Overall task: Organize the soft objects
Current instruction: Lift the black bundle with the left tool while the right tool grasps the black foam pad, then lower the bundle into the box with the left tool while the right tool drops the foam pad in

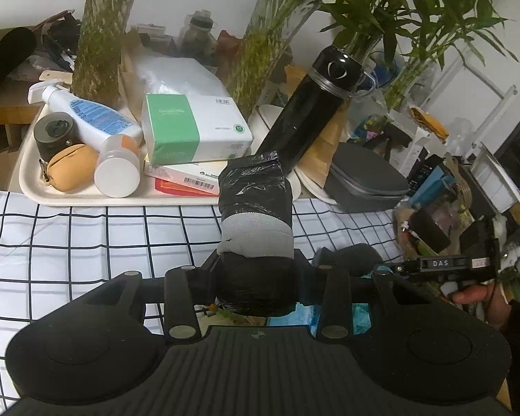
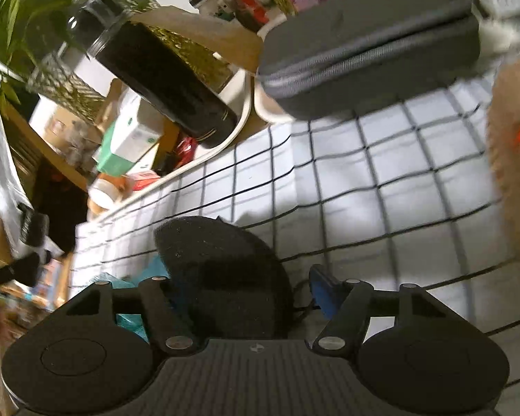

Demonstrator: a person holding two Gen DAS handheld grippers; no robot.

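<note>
In the left wrist view my left gripper point(image 1: 256, 272) is shut on a black roll of plastic bags point(image 1: 254, 201) with a grey band, holding it upright above the checked cloth point(image 1: 86, 235). A dark grey, soft rounded pad point(image 1: 350, 253) lies just right of it. In the right wrist view the same pad point(image 2: 222, 270) sits between the fingers of my right gripper point(image 2: 246, 286). The blue right pad point(image 2: 324, 291) stands a little apart from it, and the left finger is hidden behind it. That gripper's body point(image 1: 436, 263), held by a hand point(image 1: 475, 294), shows at the right of the left view.
A white tray point(image 1: 27, 180) at the back holds a spray bottle point(image 1: 86, 114), a tissue box point(image 1: 194, 128), a jar point(image 1: 118, 170) and a tan pouch point(image 1: 69, 168). A black flask point(image 1: 308, 118) leans beside a grey zip case point(image 1: 364, 180). Glass vases with plants stand behind. Teal packaging point(image 1: 308, 315) lies under my left gripper.
</note>
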